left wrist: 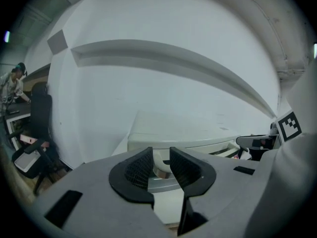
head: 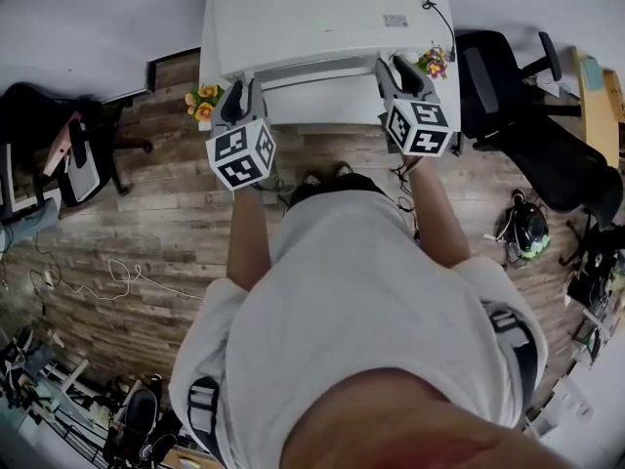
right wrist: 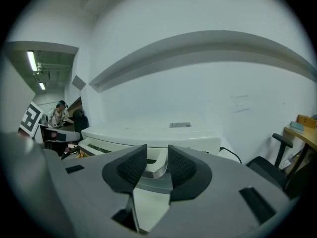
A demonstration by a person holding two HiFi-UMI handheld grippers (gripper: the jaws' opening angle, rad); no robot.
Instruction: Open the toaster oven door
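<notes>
White table (head: 322,110), toaster oven (head: 322,13) standing on it, left flower bunch (head: 203,101) and right flower bunch (head: 435,63) apparently at its corners

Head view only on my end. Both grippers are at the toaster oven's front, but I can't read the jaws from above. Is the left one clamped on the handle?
Observer: No. The left gripper has its jaws apart. The handle end sits between the pads, which aren't pressing on it.
Operator: Right one?
Observer: Same. The right gripper has its jaws apart, with the handle's other end in the gap and no squeeze.
Operator: Anything open yet?
Observer: The right gripper view shows a dark slit between the toaster oven top and the door edge. It looks slightly ajar, but I can't be sure.
</notes>
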